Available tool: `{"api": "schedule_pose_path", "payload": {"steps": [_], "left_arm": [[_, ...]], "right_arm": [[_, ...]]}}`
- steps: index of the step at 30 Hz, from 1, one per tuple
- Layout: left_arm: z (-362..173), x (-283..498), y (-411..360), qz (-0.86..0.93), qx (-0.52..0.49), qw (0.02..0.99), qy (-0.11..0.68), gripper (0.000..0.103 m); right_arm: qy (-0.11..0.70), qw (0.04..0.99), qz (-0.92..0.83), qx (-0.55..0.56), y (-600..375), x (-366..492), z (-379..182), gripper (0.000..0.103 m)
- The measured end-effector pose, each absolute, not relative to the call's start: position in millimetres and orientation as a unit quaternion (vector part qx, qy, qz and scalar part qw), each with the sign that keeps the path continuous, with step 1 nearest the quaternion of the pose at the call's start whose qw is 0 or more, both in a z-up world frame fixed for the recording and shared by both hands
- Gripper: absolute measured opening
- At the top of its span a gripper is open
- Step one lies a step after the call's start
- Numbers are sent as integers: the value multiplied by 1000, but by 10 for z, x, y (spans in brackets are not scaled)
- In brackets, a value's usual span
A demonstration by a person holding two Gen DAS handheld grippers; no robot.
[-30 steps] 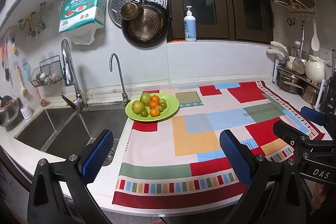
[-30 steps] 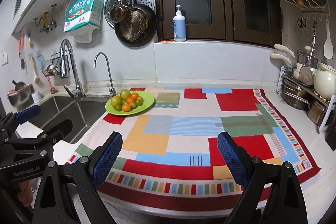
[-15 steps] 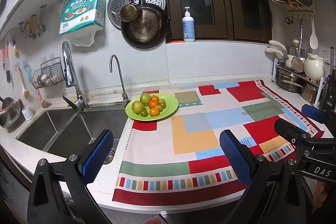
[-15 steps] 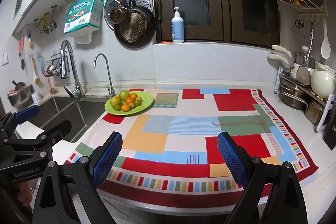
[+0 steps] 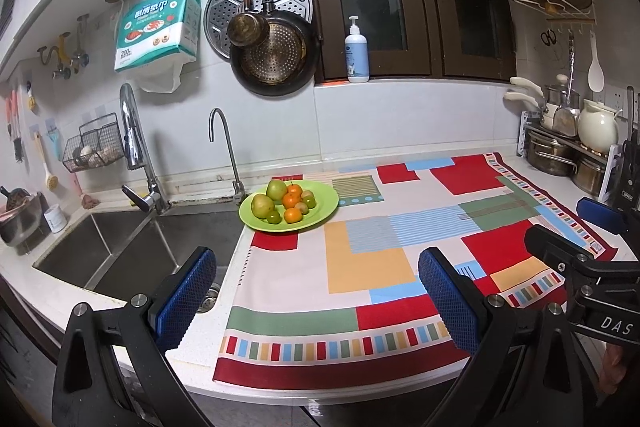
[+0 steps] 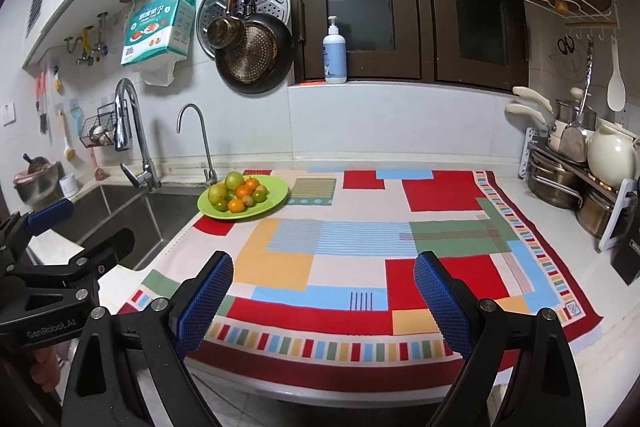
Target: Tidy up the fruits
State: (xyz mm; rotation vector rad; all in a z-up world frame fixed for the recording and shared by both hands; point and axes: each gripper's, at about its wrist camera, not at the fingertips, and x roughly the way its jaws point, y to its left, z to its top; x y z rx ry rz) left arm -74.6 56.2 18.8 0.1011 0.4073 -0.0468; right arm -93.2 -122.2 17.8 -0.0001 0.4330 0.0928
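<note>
Right, nearest: left claw (image 5: 316, 291) and right claw (image 6: 322, 297) both hang off the table's front edge, blue pads wide apart, nothing between them, neither near the fruit. Past them, the patchwork cloth (image 6: 360, 251) covers most of the table (image 5: 200, 335), bare of any fruit. Far left corner of the cloth, next to the sink (image 5: 120, 251) and the small tap: green plate (image 5: 324, 213) with all visible fruit piled on it, two green pears (image 5: 262, 205), a few oranges (image 5: 293, 215), some small green and brownish ones.

Progress: every fruit in view sits on the plate, none loose on cloth or table. That fits either a finished gather or a pile waiting to be sorted out; can't tell which.

Orientation: the plate is round and lies flat, rim up, no real long axis. Pears look upright-ish, stem direction too small to tell.
</note>
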Motion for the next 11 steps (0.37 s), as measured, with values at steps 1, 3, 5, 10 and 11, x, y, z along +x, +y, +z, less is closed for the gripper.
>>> {"api": "schedule_pose_path", "payload": {"steps": [1, 3, 5, 10, 11], "left_arm": [[190, -753, 560, -23, 50, 978, 202, 103], [193, -759, 560, -24, 49, 978, 201, 103], [197, -761, 559, -24, 49, 978, 201, 103], [199, -761, 555, -24, 50, 978, 202, 103], [200, -758, 555, -23, 49, 978, 202, 103]], "right_arm": [[214, 976, 46, 0, -1222, -932, 178, 93], [213, 976, 47, 0, -1243, -949, 185, 93], [213, 976, 47, 1, -1260, -961, 191, 93], [213, 976, 46, 1, -1255, -959, 188, 93], [214, 976, 46, 1, -1268, -960, 188, 93]]}}
